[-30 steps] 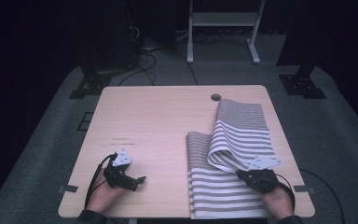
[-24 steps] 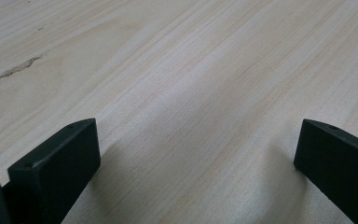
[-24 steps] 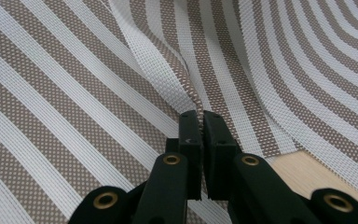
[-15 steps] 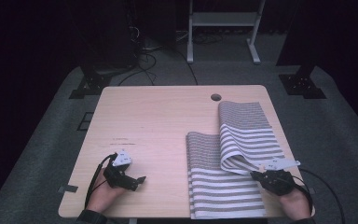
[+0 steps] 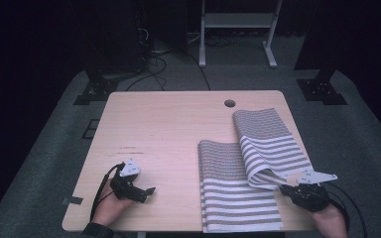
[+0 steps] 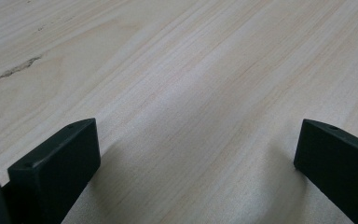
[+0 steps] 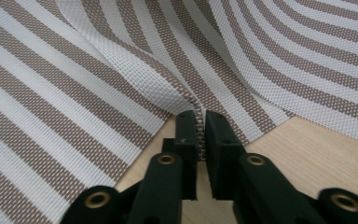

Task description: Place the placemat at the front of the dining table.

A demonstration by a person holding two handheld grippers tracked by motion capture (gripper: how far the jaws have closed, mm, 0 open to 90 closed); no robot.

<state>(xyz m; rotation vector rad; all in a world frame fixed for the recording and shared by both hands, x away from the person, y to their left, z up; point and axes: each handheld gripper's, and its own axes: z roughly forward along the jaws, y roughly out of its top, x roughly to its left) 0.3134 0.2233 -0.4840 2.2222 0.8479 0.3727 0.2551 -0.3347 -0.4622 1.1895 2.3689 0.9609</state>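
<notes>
right hand-held gripper (image 7: 200, 122): pinching striped mat (image 5: 238, 198) edge, jaws just easing | left hand-held gripper (image 6: 196, 154): open over table (image 5: 168, 129)

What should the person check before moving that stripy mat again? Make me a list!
1. Striped placemat edge between the right gripper fingers: ok; the jaws have just been opening a little, so firmness cannot tell.
2. Mat partly folded over itself, fold curling up: ok.
3. Left gripper open, nothing in it, resting on bare table: ok.
4. Mat's near edge within the table edge: cannot tell.
5. Bare wood beside the mat for spreading: ok.
</notes>
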